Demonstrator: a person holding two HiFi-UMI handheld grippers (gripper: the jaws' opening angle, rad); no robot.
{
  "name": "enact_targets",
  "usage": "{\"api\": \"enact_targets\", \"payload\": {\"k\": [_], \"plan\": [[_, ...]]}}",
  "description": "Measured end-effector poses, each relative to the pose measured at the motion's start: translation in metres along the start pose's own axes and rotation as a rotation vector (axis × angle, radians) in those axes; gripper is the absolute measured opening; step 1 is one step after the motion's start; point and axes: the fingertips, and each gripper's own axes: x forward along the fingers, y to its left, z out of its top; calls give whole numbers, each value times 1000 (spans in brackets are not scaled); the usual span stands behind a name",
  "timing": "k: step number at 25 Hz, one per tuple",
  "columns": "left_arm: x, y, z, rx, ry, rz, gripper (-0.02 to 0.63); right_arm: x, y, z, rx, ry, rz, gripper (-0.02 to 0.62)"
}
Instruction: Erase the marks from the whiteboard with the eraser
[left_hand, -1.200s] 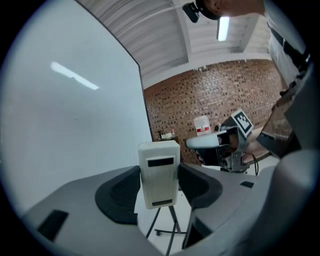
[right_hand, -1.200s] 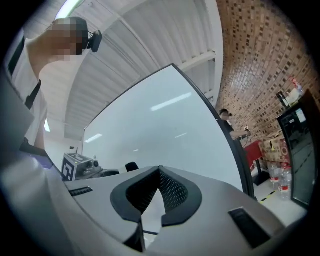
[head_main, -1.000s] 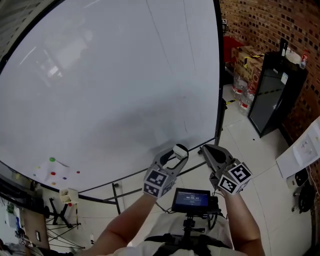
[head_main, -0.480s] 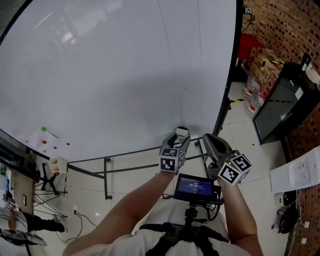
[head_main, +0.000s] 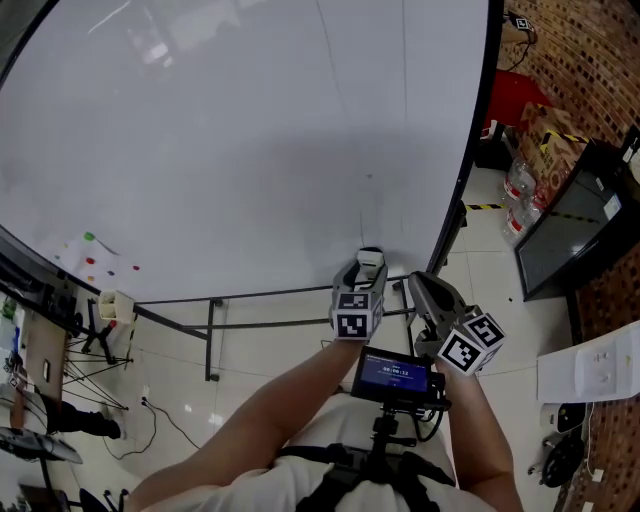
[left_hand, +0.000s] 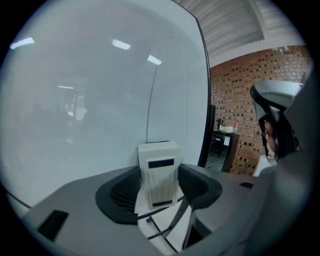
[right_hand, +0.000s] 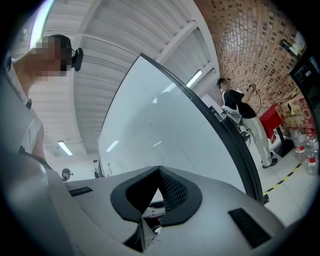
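Whiteboard, one — one eraser in left gripper; right gripper closed.

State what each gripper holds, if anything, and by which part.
The left gripper clamps the eraser by its two long sides, near its lower end. The right gripper, jaws shut together, holds nothing.

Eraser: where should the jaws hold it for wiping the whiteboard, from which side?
Its two long sides, near the back end, coming from the side away from the whiteboard. The left gripper holds the eraser that way: the ribbed block sits straight between the jaws, its free end sticking out toward the board.
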Motion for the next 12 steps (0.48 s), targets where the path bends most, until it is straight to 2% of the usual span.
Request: {"api": "enact_targets", "payload": {"k": [8, 12], "plan": [[-27, -9, 57, 98, -126, 17, 262, -4, -1, 8, -2, -7, 31, 17], [-49, -10, 105, 180, -247, 19, 258, -4, 6, 19, -8, -34, 40, 17]]}}
